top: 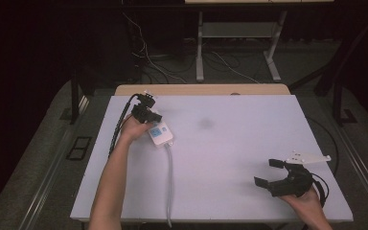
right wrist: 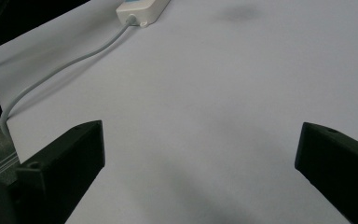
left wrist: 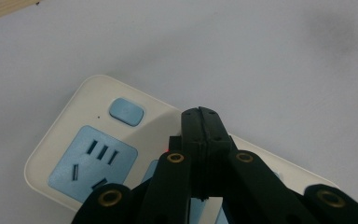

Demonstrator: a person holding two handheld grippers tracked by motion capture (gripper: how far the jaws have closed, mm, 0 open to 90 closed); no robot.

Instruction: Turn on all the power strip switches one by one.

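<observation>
Hovering over the white power strip (left wrist: 98,154), the left gripper (left wrist: 200,114) has its jaws pressed together, empty. A sideways nudge could slide the strip or drag its grey cord (top: 169,182). The right gripper (top: 273,173) rests wide apart, idle.

The high view looks forward and down from above the person's side, taking in the whole white table (top: 230,143) and floor beyond. The left gripper view rides close over the power strip (left wrist: 98,144), looking steeply down along its own jaws, which stand pressed together. The right gripper view sits low near the table's surface, looking across it between wide-apart jaws. All three views share the power strip and a dark smudge (top: 205,123) on the tabletop.
</observation>
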